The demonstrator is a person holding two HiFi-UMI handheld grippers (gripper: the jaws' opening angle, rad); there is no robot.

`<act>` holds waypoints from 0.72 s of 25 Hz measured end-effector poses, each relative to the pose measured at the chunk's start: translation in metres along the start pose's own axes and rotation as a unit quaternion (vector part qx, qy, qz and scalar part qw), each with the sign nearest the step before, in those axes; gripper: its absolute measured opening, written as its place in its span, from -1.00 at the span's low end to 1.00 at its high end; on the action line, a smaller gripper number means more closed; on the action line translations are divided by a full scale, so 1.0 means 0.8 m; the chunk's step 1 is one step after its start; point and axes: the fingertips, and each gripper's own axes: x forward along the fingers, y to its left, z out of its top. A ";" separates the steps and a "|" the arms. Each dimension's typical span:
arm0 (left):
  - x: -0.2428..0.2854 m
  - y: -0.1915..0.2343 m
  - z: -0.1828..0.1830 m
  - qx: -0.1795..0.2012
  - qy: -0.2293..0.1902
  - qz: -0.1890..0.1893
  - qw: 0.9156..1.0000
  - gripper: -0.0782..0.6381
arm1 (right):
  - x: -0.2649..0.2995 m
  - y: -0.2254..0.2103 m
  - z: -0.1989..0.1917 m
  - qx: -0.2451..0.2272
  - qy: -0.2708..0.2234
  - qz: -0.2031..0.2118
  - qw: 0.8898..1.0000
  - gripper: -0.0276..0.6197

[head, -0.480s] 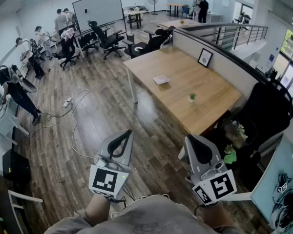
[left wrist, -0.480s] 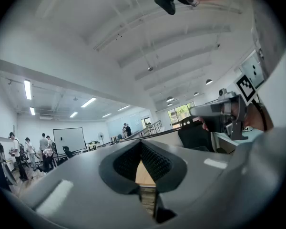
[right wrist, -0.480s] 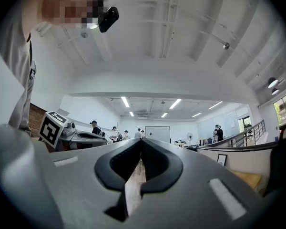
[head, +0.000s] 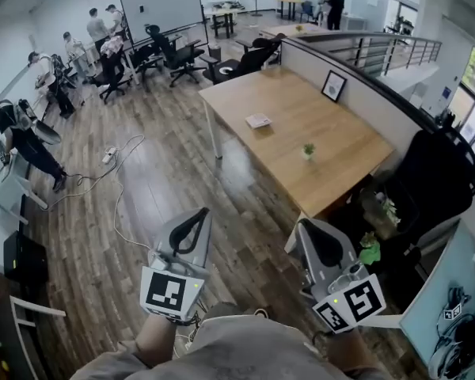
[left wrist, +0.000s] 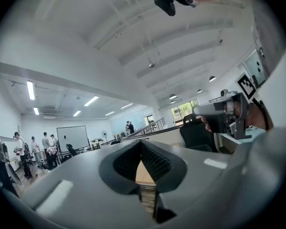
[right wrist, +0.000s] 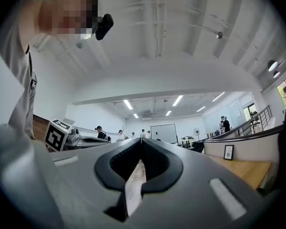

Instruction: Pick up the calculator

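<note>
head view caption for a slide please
The left gripper and right gripper held shut over the wood floor, wooden table ahead

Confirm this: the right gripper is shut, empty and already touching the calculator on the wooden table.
Not touching. The right gripper, shut and empty, is held in the air near the person, far from the calculator, which lies untouched on the wooden table. The head view shows this.

**Open floor ahead, clutter on the right**

Bare wood-plank floor (head: 198, 180) lies open between the left gripper (head: 202, 212), the right gripper (head: 301, 226) and the long light-wood worktop (head: 285, 101). Its near and left edges are unobstructed. A small green potted plant (head: 308, 150) stands on it. A grey partition wall (head: 372, 117) closes the far side, and a black office chair (head: 435, 180) crowds the right.
</note>
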 end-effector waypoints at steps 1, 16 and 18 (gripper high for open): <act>0.001 -0.002 -0.004 -0.001 0.003 0.003 1.000 -0.78 | -0.003 -0.004 -0.003 0.001 0.001 -0.003 1.000 -0.88; 0.044 0.026 -0.035 -0.004 0.016 0.011 1.000 -0.78 | 0.043 -0.048 -0.036 -0.009 0.014 -0.039 0.999 -0.21; 0.056 0.044 -0.038 0.001 0.011 0.011 1.000 -0.78 | 0.065 -0.054 -0.041 0.002 0.017 -0.037 0.999 -0.21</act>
